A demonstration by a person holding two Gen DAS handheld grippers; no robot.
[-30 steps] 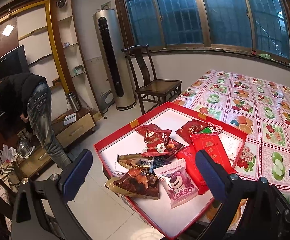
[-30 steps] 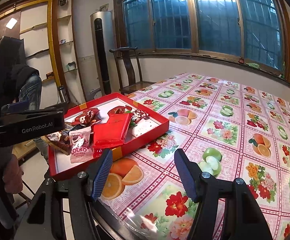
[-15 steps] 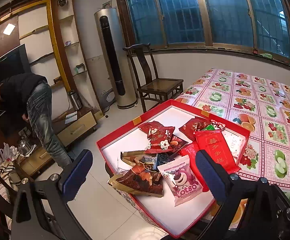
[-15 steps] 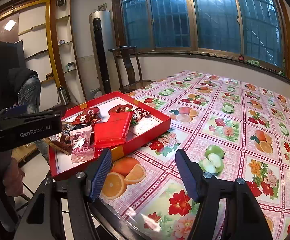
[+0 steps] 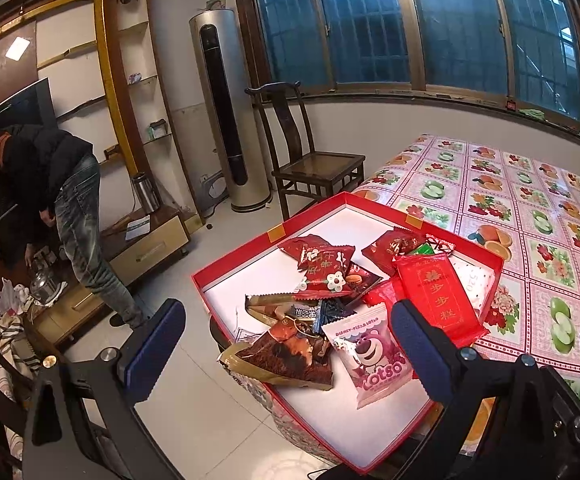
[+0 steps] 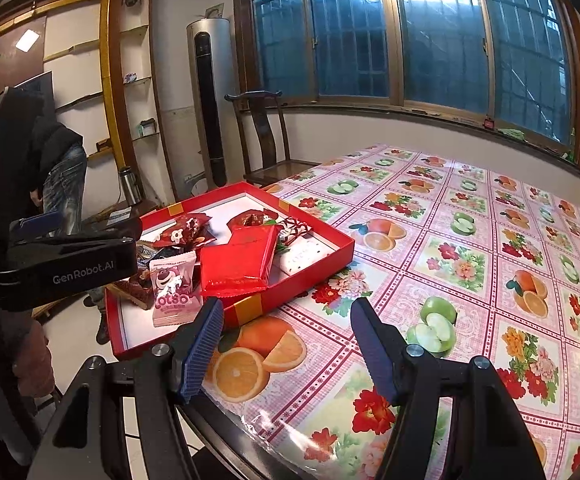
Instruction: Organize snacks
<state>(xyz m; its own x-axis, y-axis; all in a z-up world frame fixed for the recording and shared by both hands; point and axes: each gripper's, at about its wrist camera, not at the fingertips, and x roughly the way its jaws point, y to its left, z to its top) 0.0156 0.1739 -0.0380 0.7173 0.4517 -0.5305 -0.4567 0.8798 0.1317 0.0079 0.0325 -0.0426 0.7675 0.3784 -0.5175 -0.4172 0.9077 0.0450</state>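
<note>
Snacks point(image 5: 330, 304) lie in a loose heap inside the red box point(image 5: 233, 264), which sits at the corner of the surface point(image 6: 470, 248) with part of it hanging past the edge. Packets overlap one another: a brown bag point(image 5: 285, 356) at the near rim, a pink Lotso pack point(image 5: 374, 356) just beside it, a flat red packet point(image 5: 438, 300) lying across others, and smaller red wrappers point(image 5: 326, 264) toward the far side. No snack shows on the flowered cloth outside the box, so everything is gathered in one container, yet nothing inside is lined up or grouped by kind. That fits either a pile waiting to be sorted out of the box or one just collected into it; the pictures do not settle which. The left gripper point(image 5: 290, 340) hovers over the near part of the heap, its fingers wide apart and holding nothing. The right gripper point(image 6: 285, 344) hangs above bare cloth just beside the box, fingers likewise spread and empty.
</note>
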